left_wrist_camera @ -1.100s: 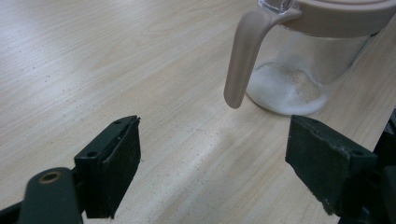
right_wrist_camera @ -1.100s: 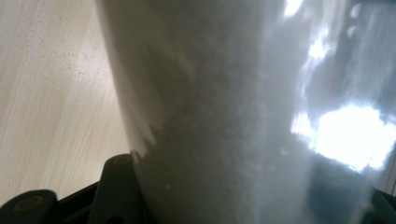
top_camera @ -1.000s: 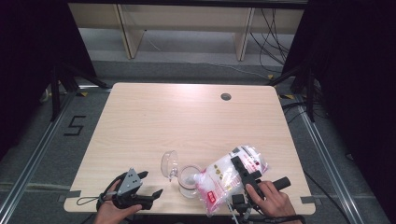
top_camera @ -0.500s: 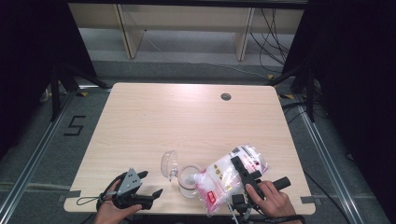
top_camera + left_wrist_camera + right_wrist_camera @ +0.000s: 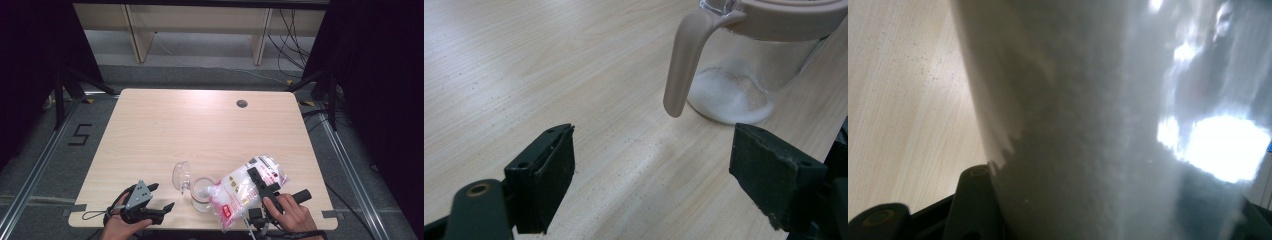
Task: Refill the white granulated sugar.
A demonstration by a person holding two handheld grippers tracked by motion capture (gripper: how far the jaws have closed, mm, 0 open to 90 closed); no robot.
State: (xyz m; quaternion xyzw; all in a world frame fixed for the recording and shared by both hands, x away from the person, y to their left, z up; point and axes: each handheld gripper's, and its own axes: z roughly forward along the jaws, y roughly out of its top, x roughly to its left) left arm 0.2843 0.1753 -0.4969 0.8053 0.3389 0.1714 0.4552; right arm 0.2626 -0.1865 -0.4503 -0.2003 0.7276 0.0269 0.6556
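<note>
A clear jar point(image 5: 202, 195) with a pinkish rim stands near the table's front edge, its clear lid point(image 5: 181, 175) flipped open to the left. A plastic bag of white grains point(image 5: 240, 190) with red print leans over the jar's right side, and my right gripper point(image 5: 260, 181) is shut on it. In the right gripper view the bag point(image 5: 1098, 125) sits between the jaws of that gripper point(image 5: 1113, 210). My left gripper point(image 5: 161, 196) rests open at the front left, apart from the jar. In the left gripper view the open gripper point(image 5: 654, 165) faces the jar point(image 5: 744, 85), which holds a little white powder, and its handle point(image 5: 684, 60).
The light wooden table point(image 5: 200, 125) has a round cable hole point(image 5: 242, 103) at the back right. Shelf legs and cables stand beyond the far edge. Black curtains flank both sides. A "5" mark point(image 5: 80, 135) is on the floor at the left.
</note>
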